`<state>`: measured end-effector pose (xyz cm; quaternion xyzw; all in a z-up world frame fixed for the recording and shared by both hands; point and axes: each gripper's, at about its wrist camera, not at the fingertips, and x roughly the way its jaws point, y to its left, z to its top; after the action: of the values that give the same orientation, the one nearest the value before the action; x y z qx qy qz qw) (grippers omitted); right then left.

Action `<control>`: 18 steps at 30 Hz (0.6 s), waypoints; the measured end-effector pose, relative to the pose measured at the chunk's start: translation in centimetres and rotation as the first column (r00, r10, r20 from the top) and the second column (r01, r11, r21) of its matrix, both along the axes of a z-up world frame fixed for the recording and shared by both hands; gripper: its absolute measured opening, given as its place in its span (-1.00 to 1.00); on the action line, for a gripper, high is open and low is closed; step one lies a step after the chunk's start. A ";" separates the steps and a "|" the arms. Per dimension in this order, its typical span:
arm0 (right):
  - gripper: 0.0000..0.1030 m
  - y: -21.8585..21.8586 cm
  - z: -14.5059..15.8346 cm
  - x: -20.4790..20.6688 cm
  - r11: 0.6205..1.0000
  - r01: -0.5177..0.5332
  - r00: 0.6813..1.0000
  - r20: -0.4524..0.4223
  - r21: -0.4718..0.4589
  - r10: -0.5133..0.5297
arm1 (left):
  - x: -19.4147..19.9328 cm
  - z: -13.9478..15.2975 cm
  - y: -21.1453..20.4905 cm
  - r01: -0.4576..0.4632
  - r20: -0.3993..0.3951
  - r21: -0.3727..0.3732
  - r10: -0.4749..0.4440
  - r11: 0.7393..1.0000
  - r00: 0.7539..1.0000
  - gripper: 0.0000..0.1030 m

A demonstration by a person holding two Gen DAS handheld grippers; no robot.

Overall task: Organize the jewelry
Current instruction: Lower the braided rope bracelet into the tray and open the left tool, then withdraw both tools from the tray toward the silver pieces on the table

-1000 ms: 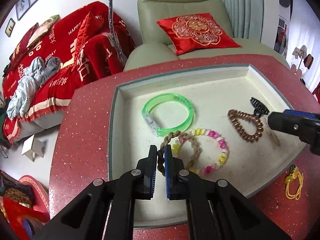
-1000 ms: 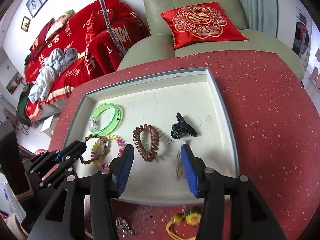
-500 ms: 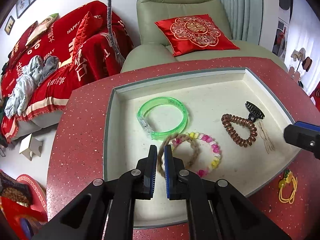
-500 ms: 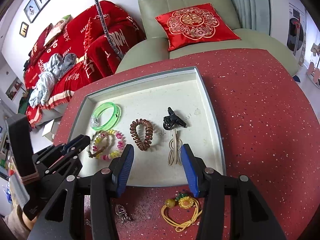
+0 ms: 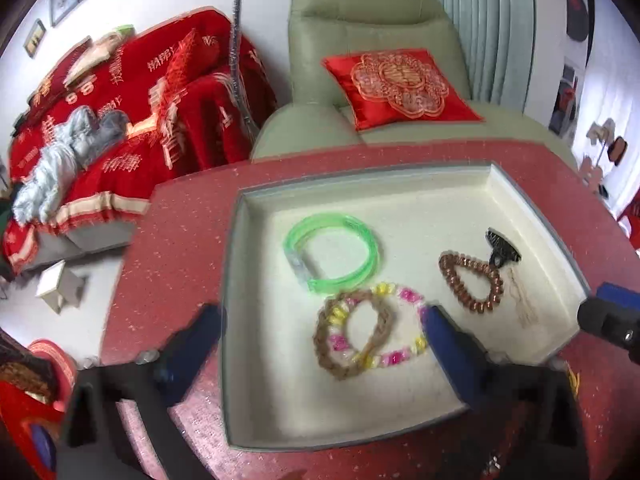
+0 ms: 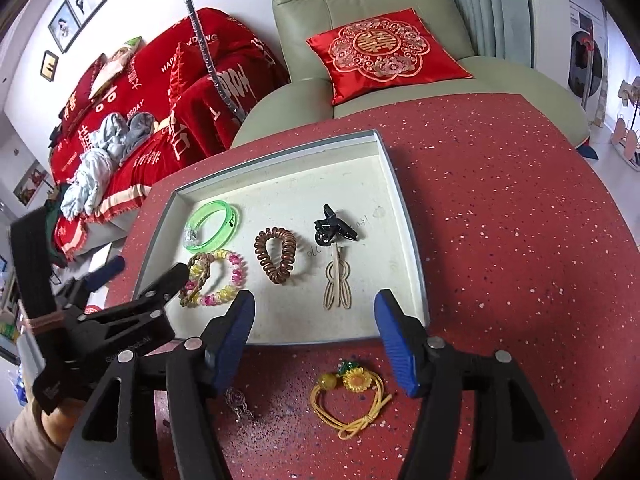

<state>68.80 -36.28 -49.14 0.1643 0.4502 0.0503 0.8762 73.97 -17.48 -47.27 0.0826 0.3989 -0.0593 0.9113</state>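
Observation:
A cream tray (image 5: 400, 200) (image 6: 404, 216) on the red table holds a green bangle (image 5: 332, 252) (image 6: 212, 226), a brown braided band (image 5: 344, 332) (image 6: 196, 272) lying on a pink and yellow bead bracelet (image 5: 408, 296) (image 6: 236, 276), a brown coil hair tie (image 5: 470, 280) (image 6: 278, 254), a black claw clip (image 5: 502, 246) (image 6: 332, 230) and a beige hair clip (image 6: 338, 284). My left gripper (image 5: 320, 328) is open and empty over the braided band. My right gripper (image 6: 314, 334) is open above the tray's near edge. A yellow sunflower hair tie (image 6: 352, 400) lies on the table below it.
A small silver charm (image 6: 238, 400) lies on the table beside the sunflower tie. A green armchair (image 6: 360, 60) with a red cushion (image 6: 380, 52) stands behind the table. A red-covered sofa (image 5: 112, 120) stands at the left.
My left gripper has opened and let go of the braided band, which now lies on the bead bracelet. My right gripper has drawn back toward the tray's near edge.

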 end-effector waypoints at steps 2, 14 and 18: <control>0.42 -0.1 0.0 -0.3 1.000 0.004 1.000 0.001 0.001 -0.004 | 0.1 -0.2 -0.3 0.020 0.000 0.011 -0.020 1.000 1.000 1.00; 0.99 -1.5 -0.2 -3.0 0.998 0.051 0.999 0.016 0.035 -0.051 | -2.9 0.0 1.7 0.037 0.054 0.025 -0.038 0.999 0.998 1.00; 0.99 -1.1 0.0 -3.8 0.999 0.013 1.000 0.002 0.032 -0.013 | -5.9 0.9 2.3 0.087 0.040 0.002 -0.087 0.996 0.995 1.00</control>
<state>65.03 -37.40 -49.16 0.1812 0.4472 0.0522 0.8743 68.04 -15.16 -46.36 0.1010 0.3767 -0.0973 0.9156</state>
